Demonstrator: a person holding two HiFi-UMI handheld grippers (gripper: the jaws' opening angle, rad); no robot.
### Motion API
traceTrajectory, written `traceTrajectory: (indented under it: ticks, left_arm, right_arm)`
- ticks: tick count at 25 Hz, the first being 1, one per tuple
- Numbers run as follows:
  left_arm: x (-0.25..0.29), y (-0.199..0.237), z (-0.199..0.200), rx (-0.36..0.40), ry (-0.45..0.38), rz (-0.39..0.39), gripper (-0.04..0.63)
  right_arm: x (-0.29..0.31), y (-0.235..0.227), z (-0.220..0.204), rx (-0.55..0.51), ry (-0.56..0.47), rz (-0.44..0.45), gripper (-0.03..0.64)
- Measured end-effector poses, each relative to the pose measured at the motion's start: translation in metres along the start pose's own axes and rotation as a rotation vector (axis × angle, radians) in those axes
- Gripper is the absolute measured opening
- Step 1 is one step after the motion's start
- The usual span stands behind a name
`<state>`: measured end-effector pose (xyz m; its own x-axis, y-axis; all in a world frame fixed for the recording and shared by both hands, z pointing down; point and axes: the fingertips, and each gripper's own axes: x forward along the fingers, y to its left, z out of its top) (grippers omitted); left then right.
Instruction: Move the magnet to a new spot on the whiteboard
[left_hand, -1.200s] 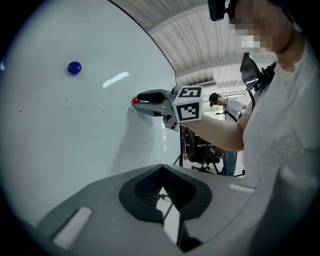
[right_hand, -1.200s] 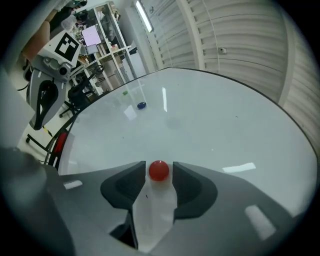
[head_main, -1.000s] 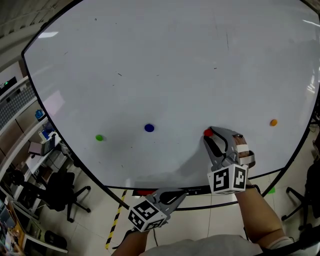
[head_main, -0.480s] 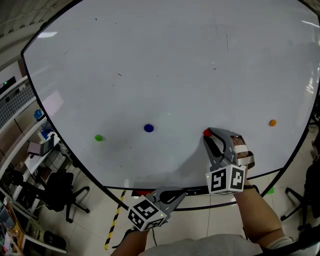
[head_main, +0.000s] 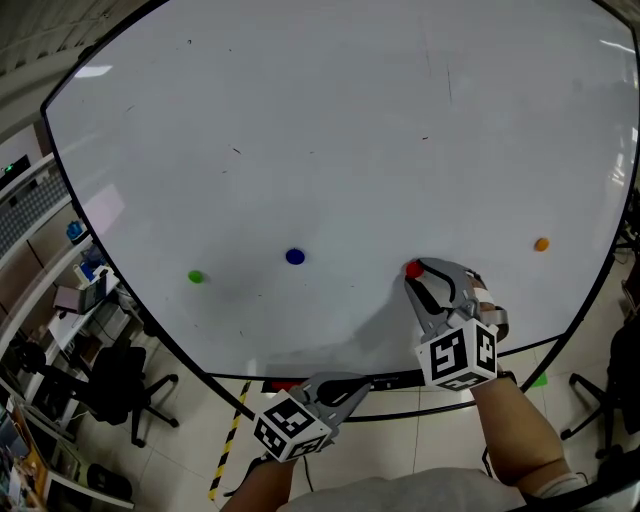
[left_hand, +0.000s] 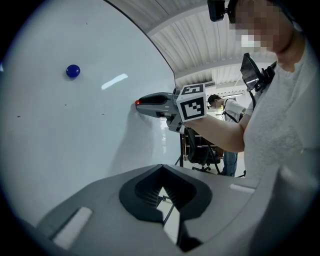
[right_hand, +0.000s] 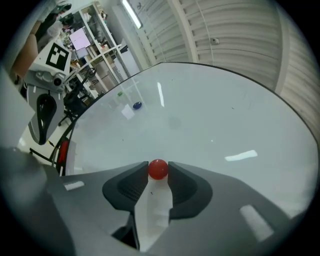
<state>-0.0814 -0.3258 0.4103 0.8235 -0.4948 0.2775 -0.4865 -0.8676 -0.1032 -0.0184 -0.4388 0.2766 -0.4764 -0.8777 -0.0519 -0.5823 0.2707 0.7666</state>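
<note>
The red magnet sits on the whiteboard, low and right of centre. My right gripper is held against the board with the red magnet between its fingertips; both pads touch it, and the jaws are opening slightly. In the left gripper view, the red magnet shows at the right gripper's tip. My left gripper hangs below the board's lower edge, jaws together and empty, and its tips meet.
A blue magnet, a green magnet and an orange magnet are also on the board. Office chairs and desks stand at the left. Yellow-black tape marks the floor. A red item lies under the board's edge.
The right gripper stays at the red magnet with only a slight shift. The left gripper has not visibly moved.
</note>
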Motion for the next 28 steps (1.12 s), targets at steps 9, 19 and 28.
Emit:
traceTrajectory:
  ticks: [9, 19, 28]
  left_arm:
    - [0.005, -0.011, 0.0, -0.004, -0.005, -0.022, -0.014]
    - [0.006, -0.023, 0.0, -0.053, -0.018, -0.023, -0.014]
    - [0.003, -0.042, 0.002, -0.079, -0.034, -0.045, -0.014]
  right_arm:
    - [-0.049, 0.049, -0.021, 0.389, -0.006, 0.279, 0.126]
    - [-0.11, 0.132, -0.046, 0.632, 0.047, 0.527, 0.127]
    - [-0.13, 0.164, -0.053, 0.633, 0.072, 0.6, 0.126]
